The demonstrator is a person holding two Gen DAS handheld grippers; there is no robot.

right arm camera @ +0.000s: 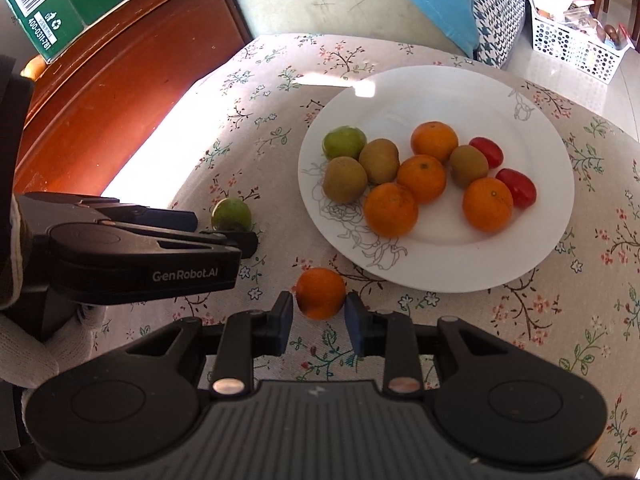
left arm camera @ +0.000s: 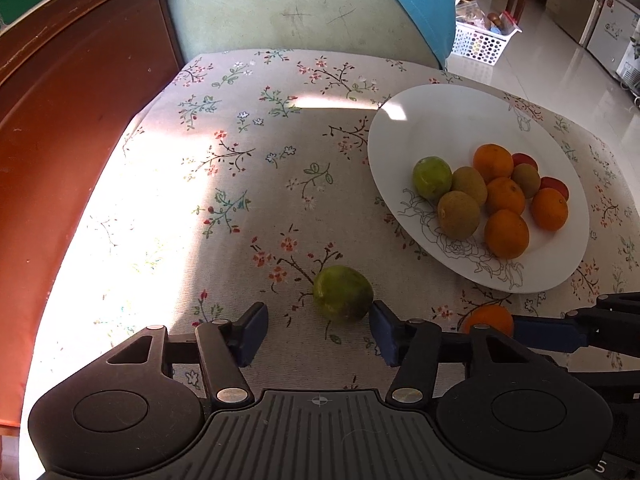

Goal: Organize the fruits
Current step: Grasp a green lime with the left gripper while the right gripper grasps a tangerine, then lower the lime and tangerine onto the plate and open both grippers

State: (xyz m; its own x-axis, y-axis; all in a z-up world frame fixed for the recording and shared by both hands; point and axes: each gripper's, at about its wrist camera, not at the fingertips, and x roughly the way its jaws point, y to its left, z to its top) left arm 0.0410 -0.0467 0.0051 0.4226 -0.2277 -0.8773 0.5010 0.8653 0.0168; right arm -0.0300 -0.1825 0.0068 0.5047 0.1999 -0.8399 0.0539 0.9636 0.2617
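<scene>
Plainly, the dull green lime lies between the wide-open left tool; the glossy orange sits between the right tool, pads just beside, not gripping.

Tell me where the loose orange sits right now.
In the right wrist view, the loose orange lies on the floral tablecloth, between the right gripper fingers, just short of the white plate.

Both wrist views look down close, sharing the plate.
</scene>
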